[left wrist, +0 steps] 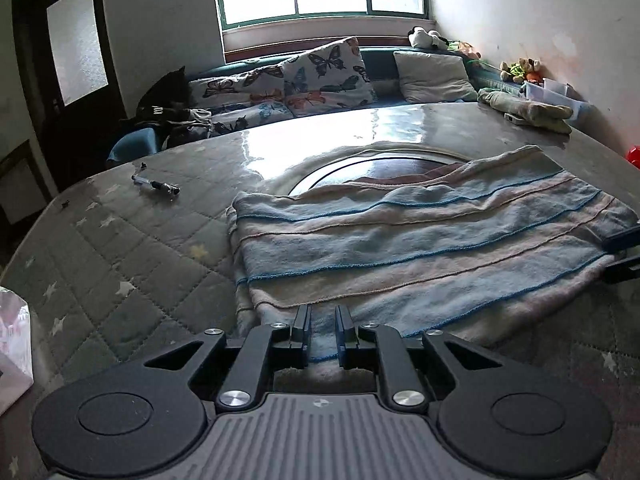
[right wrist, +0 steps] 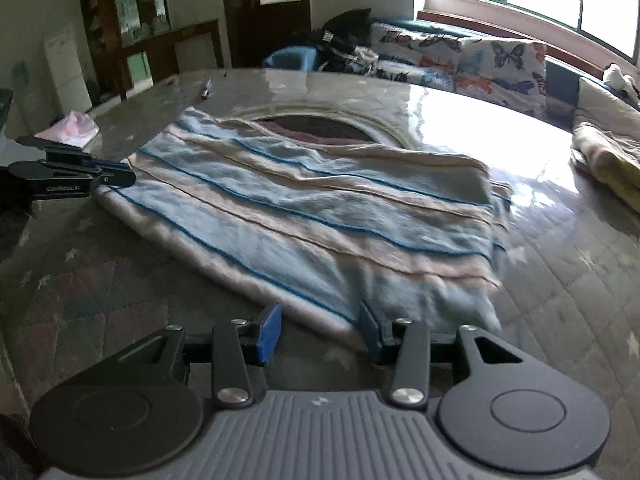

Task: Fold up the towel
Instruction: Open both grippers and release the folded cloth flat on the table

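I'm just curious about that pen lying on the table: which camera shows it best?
The left wrist view. There the pen lies in plain sight on the quilted table cover, left of the striped towel. In the right wrist view it is only a small dark sliver beyond the towel's far corner.

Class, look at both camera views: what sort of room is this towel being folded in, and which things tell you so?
Probably a lived-in home sitting or dining room: a window bench with butterfly cushions, soft toys along the sill, and a covered table bearing the striped towel.
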Tool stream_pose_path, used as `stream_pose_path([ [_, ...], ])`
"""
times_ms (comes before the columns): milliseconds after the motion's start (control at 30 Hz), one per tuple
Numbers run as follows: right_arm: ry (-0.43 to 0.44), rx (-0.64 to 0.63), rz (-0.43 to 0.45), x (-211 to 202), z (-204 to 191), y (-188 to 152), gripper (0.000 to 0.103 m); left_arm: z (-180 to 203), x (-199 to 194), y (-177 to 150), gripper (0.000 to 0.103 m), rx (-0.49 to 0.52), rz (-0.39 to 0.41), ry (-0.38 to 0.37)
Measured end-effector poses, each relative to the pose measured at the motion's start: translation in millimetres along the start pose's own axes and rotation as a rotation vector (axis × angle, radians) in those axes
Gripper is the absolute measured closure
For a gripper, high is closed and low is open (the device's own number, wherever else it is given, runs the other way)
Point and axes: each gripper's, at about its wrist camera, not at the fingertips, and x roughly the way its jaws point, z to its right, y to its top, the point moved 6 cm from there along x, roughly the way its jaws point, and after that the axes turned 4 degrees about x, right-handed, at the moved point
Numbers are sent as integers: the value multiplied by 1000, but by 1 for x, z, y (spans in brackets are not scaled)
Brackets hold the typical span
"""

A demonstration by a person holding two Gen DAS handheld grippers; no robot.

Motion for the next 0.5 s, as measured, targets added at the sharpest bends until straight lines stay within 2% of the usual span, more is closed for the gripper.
stream_pose_path([
  [100, -12, 6, 10, -12, 1, -3, 60, 1, 0, 0, 86, -6, 0, 2],
  [200, -23, 15, 61, -23, 5, 5, 59, 2, 0, 0, 84, -6, -1, 7],
  [333, -45, 79, 105, -23, 21, 12, 59, 4, 0, -1, 81, -14, 0, 10],
  [433, -89, 141, 64, -12, 42, 1, 60, 3, 0, -2, 81, -22, 0, 8],
  [500, -68, 185, 67, -12, 52, -7, 61, 2, 0, -2, 81, -24, 0, 5],
])
